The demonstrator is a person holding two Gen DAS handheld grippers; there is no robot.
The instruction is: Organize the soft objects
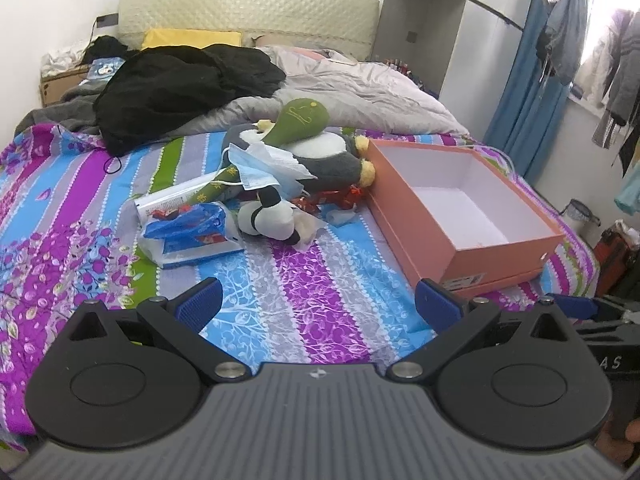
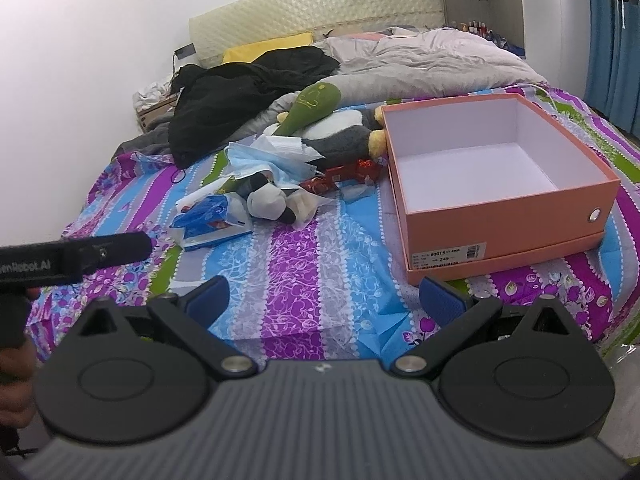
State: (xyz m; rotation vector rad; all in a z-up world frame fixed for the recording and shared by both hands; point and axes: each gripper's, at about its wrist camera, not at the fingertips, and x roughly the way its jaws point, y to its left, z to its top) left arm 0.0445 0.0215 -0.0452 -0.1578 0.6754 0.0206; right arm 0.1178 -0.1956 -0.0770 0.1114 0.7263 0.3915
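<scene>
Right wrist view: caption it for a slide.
Open right claw hovers over the striped bedspread, facing an empty orange box and a pile of plush toys, masks and wrappers.

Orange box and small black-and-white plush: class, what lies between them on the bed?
Red wrappers and bare striped bedspread, clearest in the right wrist view.

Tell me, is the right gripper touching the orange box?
Apart. The right wrist view shows bedspread between the open right gripper and the orange box.
</scene>
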